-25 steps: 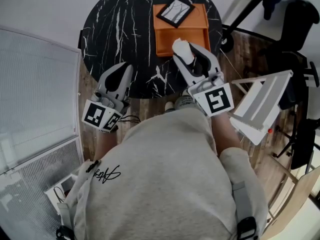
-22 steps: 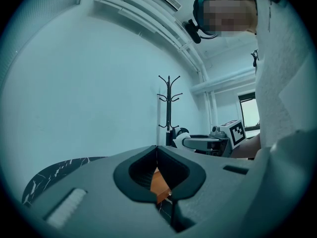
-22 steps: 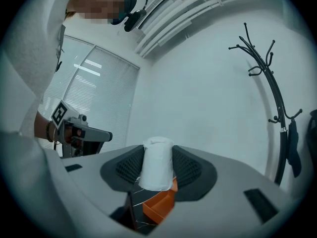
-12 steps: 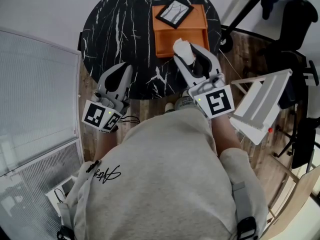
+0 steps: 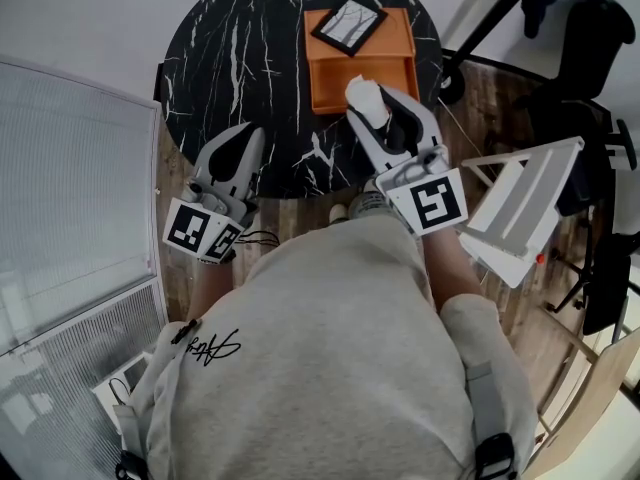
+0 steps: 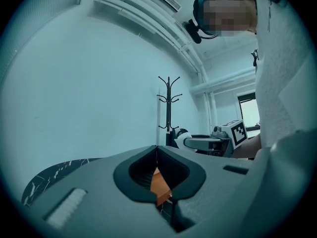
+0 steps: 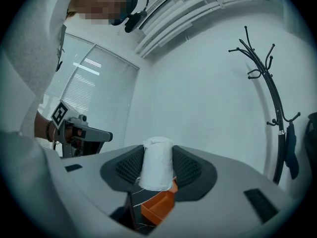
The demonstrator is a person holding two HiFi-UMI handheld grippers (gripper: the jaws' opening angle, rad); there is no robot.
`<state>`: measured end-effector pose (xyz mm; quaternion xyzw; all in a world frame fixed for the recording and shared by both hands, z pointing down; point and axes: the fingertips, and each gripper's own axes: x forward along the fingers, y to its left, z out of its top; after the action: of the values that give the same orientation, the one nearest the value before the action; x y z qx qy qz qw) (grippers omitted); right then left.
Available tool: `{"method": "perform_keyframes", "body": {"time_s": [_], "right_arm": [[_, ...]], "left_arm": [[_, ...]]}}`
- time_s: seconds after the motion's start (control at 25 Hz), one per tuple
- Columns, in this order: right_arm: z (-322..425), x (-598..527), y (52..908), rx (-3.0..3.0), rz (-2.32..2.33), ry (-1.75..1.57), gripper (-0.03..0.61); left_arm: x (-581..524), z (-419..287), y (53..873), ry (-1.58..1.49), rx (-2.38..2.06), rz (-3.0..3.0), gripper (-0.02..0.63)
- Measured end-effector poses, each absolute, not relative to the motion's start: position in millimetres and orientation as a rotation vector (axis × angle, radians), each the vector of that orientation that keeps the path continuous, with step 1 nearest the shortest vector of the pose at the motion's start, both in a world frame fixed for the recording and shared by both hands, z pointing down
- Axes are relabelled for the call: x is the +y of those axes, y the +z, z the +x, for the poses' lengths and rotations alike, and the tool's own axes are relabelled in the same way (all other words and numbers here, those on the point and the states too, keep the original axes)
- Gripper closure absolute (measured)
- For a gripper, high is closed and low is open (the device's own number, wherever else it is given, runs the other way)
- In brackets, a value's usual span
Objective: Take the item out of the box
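An orange box (image 5: 360, 73) lies on the round black marble table (image 5: 250, 58), its lid (image 5: 350, 25) with a dark picture resting at its far end. My right gripper (image 5: 366, 101) is shut on a white roll (image 5: 364, 98), held just above the box's near edge. In the right gripper view the white roll (image 7: 157, 163) stands upright between the pads, with the orange box (image 7: 158, 206) below. My left gripper (image 5: 240, 148) hovers over the table's near left edge, shut and holding nothing. The orange box (image 6: 159, 183) shows through the jaw opening in the left gripper view.
A white folding chair (image 5: 525, 208) stands to the right. A black tripod stand (image 5: 500, 18) is at the far right. A white window blind (image 5: 70, 188) lies along the left. A coat rack (image 7: 270, 98) stands against the wall.
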<state>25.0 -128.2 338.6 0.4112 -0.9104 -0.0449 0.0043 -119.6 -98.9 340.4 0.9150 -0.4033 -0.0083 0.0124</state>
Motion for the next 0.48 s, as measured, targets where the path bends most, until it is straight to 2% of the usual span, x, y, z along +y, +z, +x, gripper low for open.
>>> {"method": "perform_keyframes", "body": {"time_s": [0.48], "right_arm": [[24.2, -127.0, 337.3, -2.85, 1.297, -0.168, 0.397]], "left_arm": [[-99.5, -119.9, 338.4, -0.042, -1.252, 2.86, 0.609]]}}
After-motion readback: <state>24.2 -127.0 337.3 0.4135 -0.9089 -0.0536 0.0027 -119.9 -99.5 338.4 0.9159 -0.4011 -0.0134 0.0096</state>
